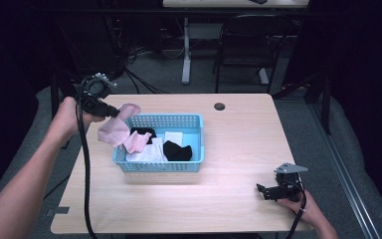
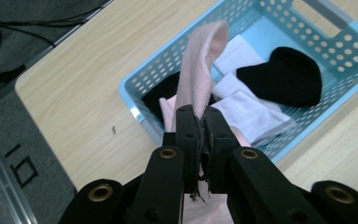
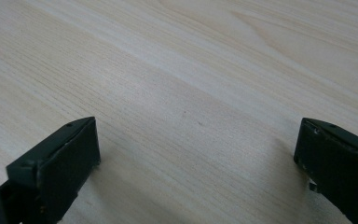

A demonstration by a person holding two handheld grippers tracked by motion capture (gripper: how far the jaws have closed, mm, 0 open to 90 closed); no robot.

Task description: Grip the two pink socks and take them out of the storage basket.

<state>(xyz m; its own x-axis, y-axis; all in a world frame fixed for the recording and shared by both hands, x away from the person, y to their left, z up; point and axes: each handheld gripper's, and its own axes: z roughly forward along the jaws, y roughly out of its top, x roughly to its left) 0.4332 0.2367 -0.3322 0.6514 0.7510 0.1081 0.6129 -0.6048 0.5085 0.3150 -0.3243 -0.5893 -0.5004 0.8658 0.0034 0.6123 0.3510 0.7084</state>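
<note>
1. The left tongs [image 1: 113, 112] are clenched on a pale pink fabric sock [image 1: 115, 130], pinching it between the two black jaws; in the left gripper view the cloth [image 2: 200, 79] rises out of the closed jaws and folds over at its top.
2. In the high view the pink sock hangs in the air at the left end of the light blue perforated plastic basket [image 1: 194, 122], draping down over that end's rim, with its lower part near a second pink piece [image 1: 138, 141] that lies inside the basket.
3. The left hand [image 1: 70, 115] holds its tongs above the left rear part of the light wooden desk [image 1: 238, 129], raised off the surface, and a black cable [image 1: 85, 169] trails down from them.
4. Inside the basket lie a black sock [image 1: 177, 150] towards the right, white cloth pieces [image 1: 149, 155] in the middle and another dark piece [image 1: 143, 132] near the back.
5. The basket stands on the desk left of centre, well apart from the right tongs.
6. The right tongs [image 1: 264, 191] are released: in the right gripper view the two black jaws stand wide apart with bare desk [image 3: 191, 93] between them.
7. The right hand [image 1: 308, 211] rests low at the desk's front right corner, with a grey three-cornered plate [image 1: 291, 168] on top of its tongs.
8. A small round dark hole [image 1: 220, 106] sits in the desk near its far edge.
</note>
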